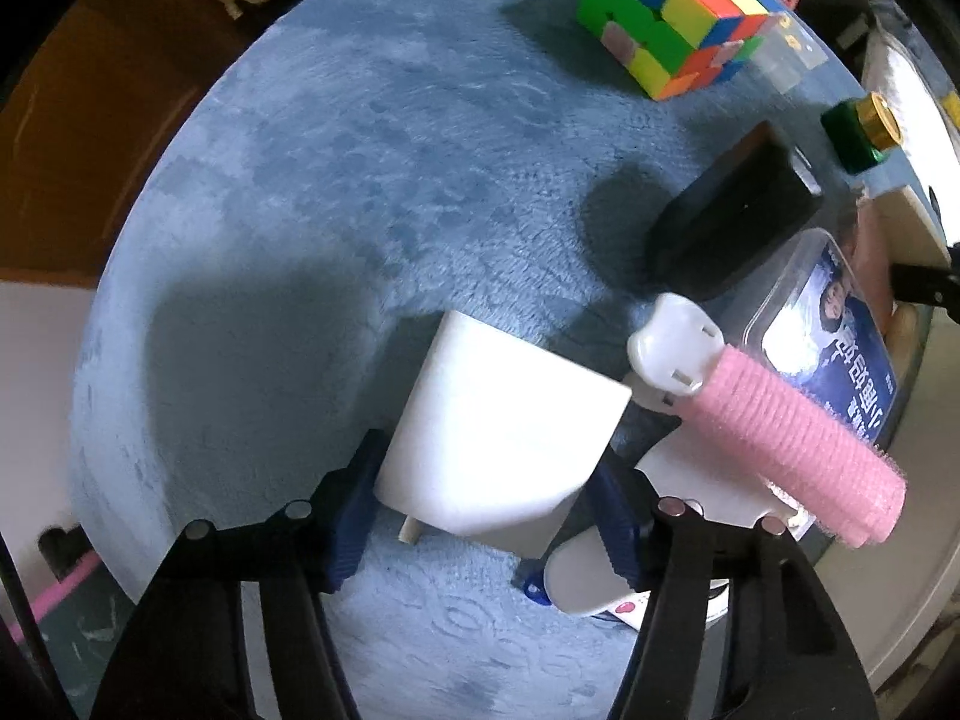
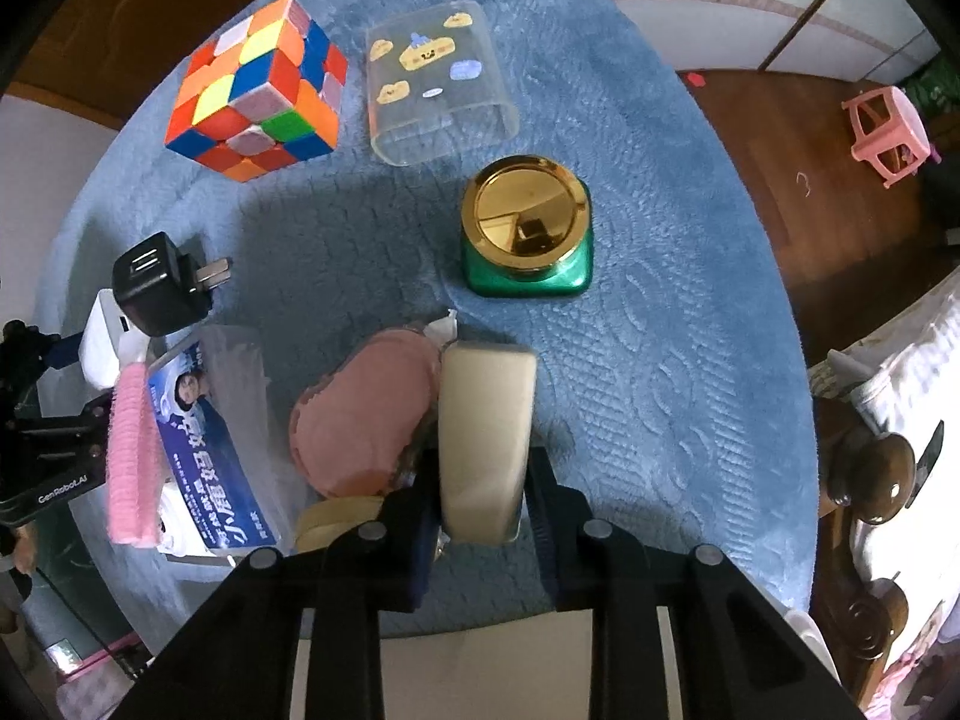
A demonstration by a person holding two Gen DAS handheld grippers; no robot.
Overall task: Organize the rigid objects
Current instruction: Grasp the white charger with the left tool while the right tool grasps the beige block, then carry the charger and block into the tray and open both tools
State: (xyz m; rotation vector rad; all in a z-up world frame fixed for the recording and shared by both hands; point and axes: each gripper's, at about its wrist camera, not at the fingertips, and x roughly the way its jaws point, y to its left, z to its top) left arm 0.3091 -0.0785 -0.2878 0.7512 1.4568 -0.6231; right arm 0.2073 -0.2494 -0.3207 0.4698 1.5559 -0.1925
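The white block-shaped plug adapter (image 1: 498, 426) sits between the blue pads of the left tool (image 1: 480, 510), which presses on both its sides above the blue fleece-covered bench (image 1: 360, 150). The right tool (image 2: 480, 516) clamps a cream rectangular block (image 2: 486, 438) beside a round pink case (image 2: 360, 414). A pink hair roller (image 1: 798, 444) lies on a clear plastic box with a blue label (image 1: 840, 324); a multicoloured puzzle cube (image 2: 258, 90) and a green jar with a gold lid (image 2: 528, 228) stand further off.
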